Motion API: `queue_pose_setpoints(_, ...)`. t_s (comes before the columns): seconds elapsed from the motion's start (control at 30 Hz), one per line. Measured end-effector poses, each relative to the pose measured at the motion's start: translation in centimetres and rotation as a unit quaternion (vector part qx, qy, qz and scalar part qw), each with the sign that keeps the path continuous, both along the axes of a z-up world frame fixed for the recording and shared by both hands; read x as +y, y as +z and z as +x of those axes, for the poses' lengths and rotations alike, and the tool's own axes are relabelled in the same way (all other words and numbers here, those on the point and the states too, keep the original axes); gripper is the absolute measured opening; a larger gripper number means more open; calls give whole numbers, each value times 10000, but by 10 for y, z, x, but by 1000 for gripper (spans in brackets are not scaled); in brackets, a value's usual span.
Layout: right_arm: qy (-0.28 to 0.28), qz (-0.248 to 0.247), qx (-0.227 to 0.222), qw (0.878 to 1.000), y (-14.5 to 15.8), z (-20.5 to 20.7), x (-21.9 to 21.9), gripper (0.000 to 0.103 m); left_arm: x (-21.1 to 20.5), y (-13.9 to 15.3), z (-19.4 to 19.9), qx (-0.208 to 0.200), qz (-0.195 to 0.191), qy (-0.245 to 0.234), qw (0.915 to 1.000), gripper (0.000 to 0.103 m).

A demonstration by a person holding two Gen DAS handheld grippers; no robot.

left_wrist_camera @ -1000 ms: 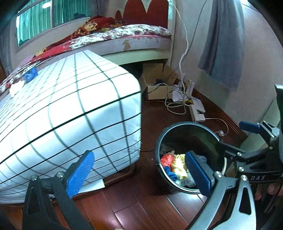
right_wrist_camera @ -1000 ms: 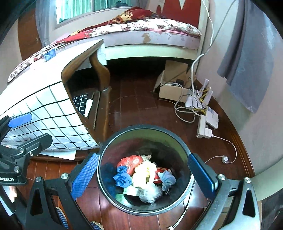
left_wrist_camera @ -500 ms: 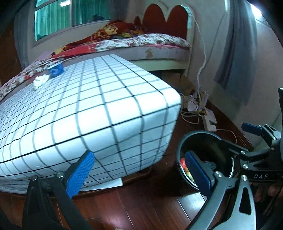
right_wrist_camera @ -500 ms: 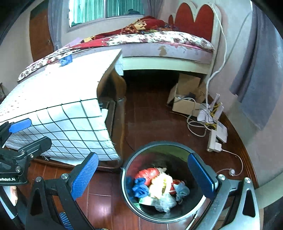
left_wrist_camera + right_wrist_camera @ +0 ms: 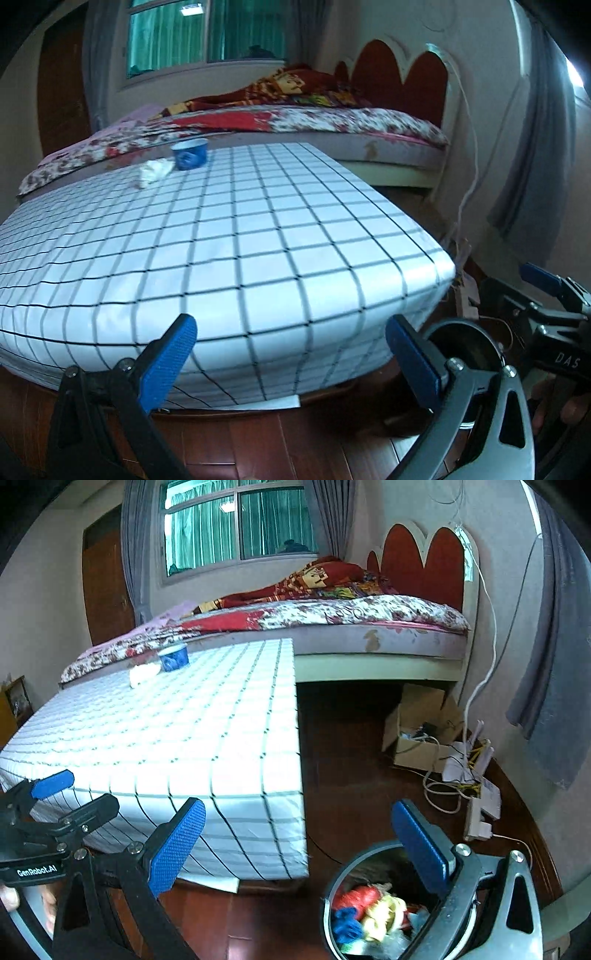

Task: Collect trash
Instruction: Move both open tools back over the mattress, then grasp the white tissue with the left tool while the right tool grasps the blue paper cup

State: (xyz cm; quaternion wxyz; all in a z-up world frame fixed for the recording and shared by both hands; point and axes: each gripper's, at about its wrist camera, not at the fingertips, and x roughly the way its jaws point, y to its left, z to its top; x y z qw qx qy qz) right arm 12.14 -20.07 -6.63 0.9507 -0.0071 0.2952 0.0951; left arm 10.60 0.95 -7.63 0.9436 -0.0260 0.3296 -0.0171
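Observation:
A black trash bin (image 5: 332,882) stands on the wood floor, holding red, blue, yellow and white scraps (image 5: 369,910); its rim shows in the left wrist view (image 5: 465,328). A blue cup (image 5: 190,155) and a crumpled white tissue (image 5: 153,172) lie at the far end of the table with the white checked cloth (image 5: 236,240); both also show in the right wrist view, cup (image 5: 173,658) and tissue (image 5: 144,672). My left gripper (image 5: 291,350) is open and empty before the table's near edge. My right gripper (image 5: 299,843) is open and empty above the bin.
A bed (image 5: 332,616) with a floral cover lies behind the table. A cardboard box (image 5: 417,734), cables and a power strip (image 5: 480,808) lie on the floor by the right wall. A grey curtain (image 5: 554,664) hangs on the right.
Both grippers have lifted and tilted up from the bin toward the table top. The bin has slid low in both views; the cup and tissue are now nearer the centre.

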Motion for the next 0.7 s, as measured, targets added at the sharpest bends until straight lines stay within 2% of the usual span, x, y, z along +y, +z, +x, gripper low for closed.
queue_pose_setpoints(0.27, 427, -178, -74, 9989, 15, 25, 45, 102, 43, 11, 15, -34, 57, 341, 9994, 102)
queue_pose_setpoints(0.4, 695, -220, -100, 9973, 27, 44, 68, 102, 69, 24, 30, -15, 172, 599, 9981, 102)
queue_pose_setpoints(0.7, 1193, -380, -138, 9920, 55, 98, 123, 102, 139, 53, 71, 30, 143, 1115, 9937, 102)
